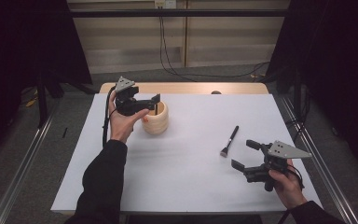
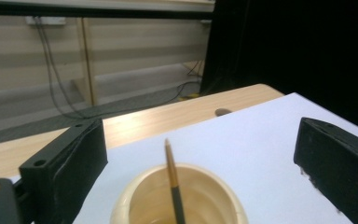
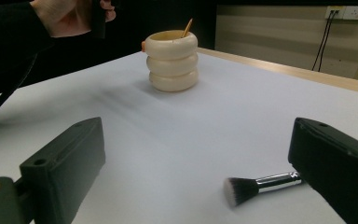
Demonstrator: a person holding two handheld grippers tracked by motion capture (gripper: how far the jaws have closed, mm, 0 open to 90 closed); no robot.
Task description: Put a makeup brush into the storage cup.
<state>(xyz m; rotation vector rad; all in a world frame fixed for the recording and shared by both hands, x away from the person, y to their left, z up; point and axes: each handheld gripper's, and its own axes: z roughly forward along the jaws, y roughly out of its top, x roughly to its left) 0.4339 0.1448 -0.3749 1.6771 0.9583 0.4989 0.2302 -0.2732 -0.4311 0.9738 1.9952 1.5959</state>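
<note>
We find a wooden table (image 1: 186, 87) covered by a white sheet (image 1: 191, 154), standing between dark curtains with a pale panelled wall (image 1: 135, 42) behind, from which black cables (image 1: 165, 51) trail to the grey floor. Toward the far left of the sheet stands a cream holder (image 1: 156, 119) built of three stacked rings, open at the top. Inside it we note a thin brush (image 2: 173, 186), set upright and leaning slightly, its long axis near vertical; the handle is dark below and turns golden brown toward the upper tip, which rises just above the rim. The left gripper (image 1: 154, 103) hangs directly over the holder's mouth with its jaws spread wide on either side of the brush, touching neither brush nor holder. On the right half of the sheet lies a makeup brush (image 1: 229, 141), flat, with a black handle pointing away from the person, a silver ferrule and dark bristles tipped pale. The right gripper (image 1: 244, 155) rests near it, jaws spread, holding nothing.
</note>
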